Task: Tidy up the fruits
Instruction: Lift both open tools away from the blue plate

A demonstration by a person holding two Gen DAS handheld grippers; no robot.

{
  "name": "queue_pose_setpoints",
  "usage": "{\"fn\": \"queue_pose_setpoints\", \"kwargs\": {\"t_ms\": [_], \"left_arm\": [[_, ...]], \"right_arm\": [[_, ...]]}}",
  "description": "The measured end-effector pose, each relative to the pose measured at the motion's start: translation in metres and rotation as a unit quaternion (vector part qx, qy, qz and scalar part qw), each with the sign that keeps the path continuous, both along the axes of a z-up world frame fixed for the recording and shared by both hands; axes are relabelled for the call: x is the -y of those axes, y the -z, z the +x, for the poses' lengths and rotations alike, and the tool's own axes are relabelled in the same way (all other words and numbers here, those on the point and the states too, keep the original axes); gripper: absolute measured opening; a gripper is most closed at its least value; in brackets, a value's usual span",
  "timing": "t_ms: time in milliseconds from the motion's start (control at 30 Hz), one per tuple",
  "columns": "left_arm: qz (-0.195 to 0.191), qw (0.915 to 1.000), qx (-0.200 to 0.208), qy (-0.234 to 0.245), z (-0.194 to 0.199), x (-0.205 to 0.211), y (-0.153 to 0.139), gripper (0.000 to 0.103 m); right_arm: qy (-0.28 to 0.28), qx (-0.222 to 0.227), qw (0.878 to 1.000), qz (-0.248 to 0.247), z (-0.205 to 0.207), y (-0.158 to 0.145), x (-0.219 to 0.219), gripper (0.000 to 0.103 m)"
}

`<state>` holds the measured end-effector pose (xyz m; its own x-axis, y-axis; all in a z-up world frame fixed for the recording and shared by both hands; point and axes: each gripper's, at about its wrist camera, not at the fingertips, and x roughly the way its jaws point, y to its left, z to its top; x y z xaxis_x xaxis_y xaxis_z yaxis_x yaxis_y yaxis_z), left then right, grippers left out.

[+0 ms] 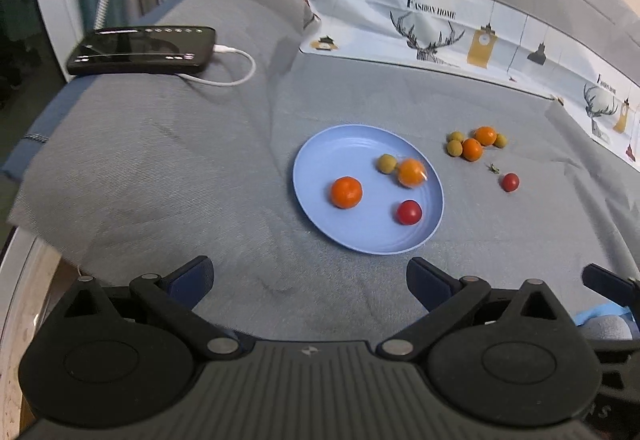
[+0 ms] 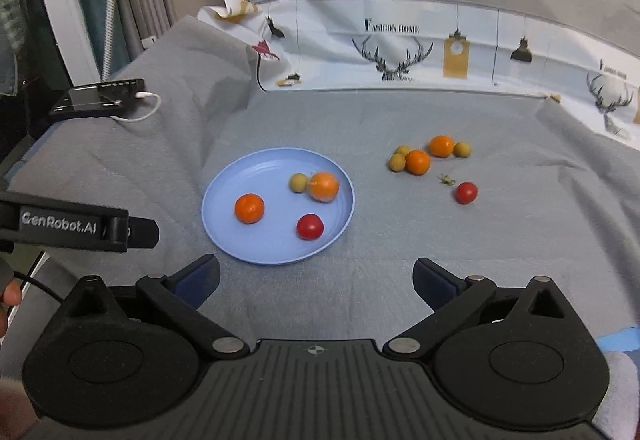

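Note:
A blue plate (image 1: 320, 160) (image 2: 224, 200) lies on the grey cloth. On it are an orange (image 1: 346, 192) (image 2: 249, 208), a second orange (image 1: 411, 172) (image 2: 323, 187), a small green fruit (image 1: 387, 163) (image 2: 298, 182) and a red tomato (image 1: 409, 212) (image 2: 310, 226). To its right on the cloth lie two oranges (image 1: 472, 149) (image 2: 417, 161), several green fruits (image 1: 454, 148) (image 2: 397, 162) and a red tomato (image 1: 510, 182) (image 2: 466, 192). My left gripper (image 1: 310, 280) is open and empty, near the plate's front edge. My right gripper (image 2: 316, 280) is open and empty, in front of the plate.
A black device (image 1: 140, 50) (image 2: 96, 98) with a white cable (image 1: 236, 76) sits at the far left of the cloth. A patterned sheet (image 1: 440, 36) (image 2: 400, 48) rises behind the fruits. The left gripper's side (image 2: 80, 228) shows at the left of the right wrist view.

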<state>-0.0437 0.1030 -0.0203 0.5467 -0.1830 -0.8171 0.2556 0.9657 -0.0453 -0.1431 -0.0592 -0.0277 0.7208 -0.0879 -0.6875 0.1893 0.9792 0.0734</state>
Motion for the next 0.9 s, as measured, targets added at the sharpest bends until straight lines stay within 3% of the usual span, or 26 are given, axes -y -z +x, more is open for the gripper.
{"fn": "queue_pose_setpoints", "kwargs": {"t_ms": [400, 900], "left_arm": [[0.001, 0.9992, 0.039, 0.008, -0.042, -0.002, -0.025, 0.103], [0.002, 0.9989, 0.044, 0.016, -0.05, 0.001, -0.028, 0.103]], "right_arm": [[0.004, 0.052, 0.998, -0.023, -0.042, -0.024, -0.009, 0.102], [0.014, 0.061, 0.998, -0.024, -0.05, -0.029, -0.009, 0.102]]}}
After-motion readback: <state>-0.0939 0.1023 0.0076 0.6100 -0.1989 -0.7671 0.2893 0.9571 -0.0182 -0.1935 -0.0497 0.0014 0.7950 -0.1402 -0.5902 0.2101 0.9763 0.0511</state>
